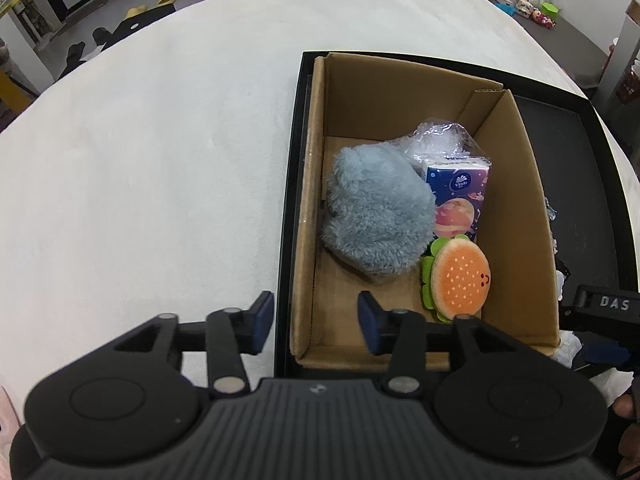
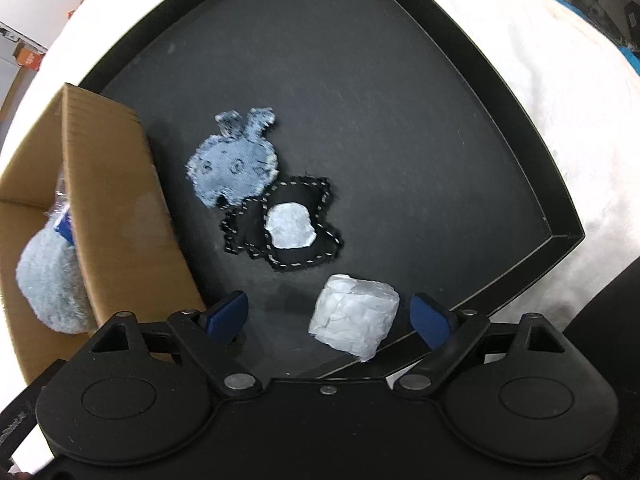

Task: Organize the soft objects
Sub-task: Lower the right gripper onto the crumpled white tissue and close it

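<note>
An open cardboard box (image 1: 516, 184) stands in a black tray (image 1: 576, 184). Inside lie a grey fluffy plush (image 1: 376, 212), a blue tissue pack (image 1: 456, 196), a clear plastic bag (image 1: 440, 136) and a burger-shaped plush (image 1: 460, 280). My left gripper (image 1: 316, 322) hangs open over the box's near left wall, with nothing in it. On the tray floor (image 2: 400, 100) lie a denim bunny (image 2: 232, 164), a black stitched soft piece (image 2: 288, 224) and a white crumpled square wad (image 2: 354, 326). My right gripper (image 2: 328, 320) stands open around the wad, pads apart from it.
The tray rests on a white cloth-covered surface (image 1: 140, 160). The box's outer wall (image 2: 112, 184) stands just left of my right gripper. The tray's rim (image 2: 560, 236) runs close on the right. Room clutter lies beyond the far edge.
</note>
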A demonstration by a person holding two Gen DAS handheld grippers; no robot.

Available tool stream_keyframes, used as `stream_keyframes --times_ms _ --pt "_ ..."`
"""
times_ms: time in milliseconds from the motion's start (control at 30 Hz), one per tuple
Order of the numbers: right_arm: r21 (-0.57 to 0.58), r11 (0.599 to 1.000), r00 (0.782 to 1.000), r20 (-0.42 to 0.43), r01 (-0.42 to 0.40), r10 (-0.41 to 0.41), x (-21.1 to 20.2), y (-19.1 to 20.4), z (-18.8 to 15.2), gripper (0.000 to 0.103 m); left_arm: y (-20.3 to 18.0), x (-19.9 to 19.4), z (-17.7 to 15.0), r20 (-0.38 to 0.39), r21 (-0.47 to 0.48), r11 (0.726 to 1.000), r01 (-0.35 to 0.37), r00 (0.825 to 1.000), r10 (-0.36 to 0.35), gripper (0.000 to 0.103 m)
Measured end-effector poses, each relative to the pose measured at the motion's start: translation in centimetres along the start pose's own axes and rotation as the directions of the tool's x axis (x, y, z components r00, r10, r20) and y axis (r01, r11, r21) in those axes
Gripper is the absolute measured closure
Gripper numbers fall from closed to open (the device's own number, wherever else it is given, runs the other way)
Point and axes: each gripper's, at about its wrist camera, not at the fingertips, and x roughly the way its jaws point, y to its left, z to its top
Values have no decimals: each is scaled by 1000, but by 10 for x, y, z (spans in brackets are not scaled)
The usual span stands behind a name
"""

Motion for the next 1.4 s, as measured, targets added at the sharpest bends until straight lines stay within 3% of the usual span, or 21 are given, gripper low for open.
stream_keyframes --times_ms 233,300,467,800,967,1400 --pt "7 1000 999 -48 11 -11 20 -9 -2 33 -10 0 2 -1 23 999 -23 1000 23 47" --pt "1 1000 999 -32 18 -18 22 -11 -4 34 -13 0 3 -3 28 999 -32 999 32 47" --pt "13 1000 999 32 25 -25 17 -20 -3 56 -22 3 3 -13 50 997 -52 999 53 47" --pt "63 996 994 93 -63 57 7 -50 3 59 -42 7 3 -26 109 988 -111 993 114 39" --pt "38 995 985 151 -88 81 -7 -43 -1 59 -47 8 1 -31 136 981 -138 989 143 38" --pt "-9 989 954 263 -147 144 -45 -32 8 59 -45 6 3 -31 122 984 -132 990 136 38"
